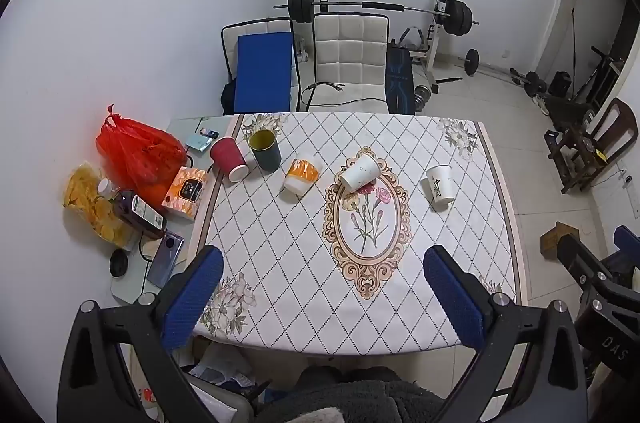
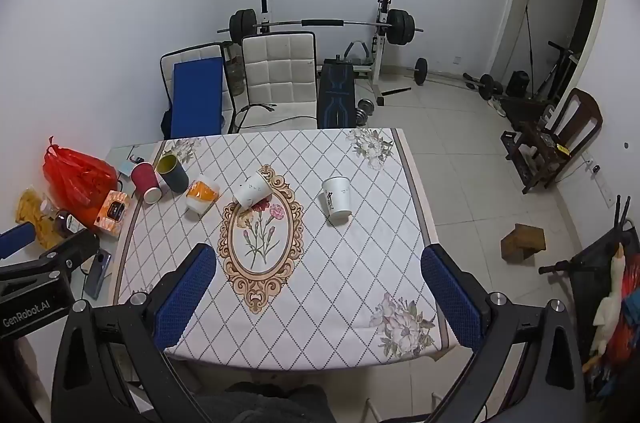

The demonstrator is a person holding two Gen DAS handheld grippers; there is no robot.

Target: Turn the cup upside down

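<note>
A: Blue pads on both tools, jaws spread wide on the left gripper [image 1: 322, 297] and the right gripper [image 2: 318, 297]. Nothing is pinched in either. Both hover over the near edge of the table [image 1: 400, 327].

B: Cups?

A: Five, in a row across the far half of the patterned cloth [image 2: 320, 303], well apart from both grippers. From the left: red cup [image 1: 228, 158], dark green cup [image 1: 265, 149], orange-and-white cup [image 1: 303, 175], plain white cup [image 1: 360, 172], white cup with black marks [image 1: 439, 187].

B: Which are flipped?

A: Dark green one is upright, open mouth up, yellow inside showing. Red, orange-and-white and the marked white one look mouth-down, wide end on the cloth. The plain white one is tilted, on the top of the oval flower frame; can't tell if it's lying over or mouth-down.

B: Progress?

A: My read: the green cup is still to do, maybe the tilted white one too. No grasp started on anything. It sits closer to the left gripper's side.

B: Clutter?

A: Red bag [image 1: 134, 151], tissue box [image 1: 186, 191], bottle [image 1: 134, 211], phone [image 1: 166, 259], all left of the cloth.
</note>
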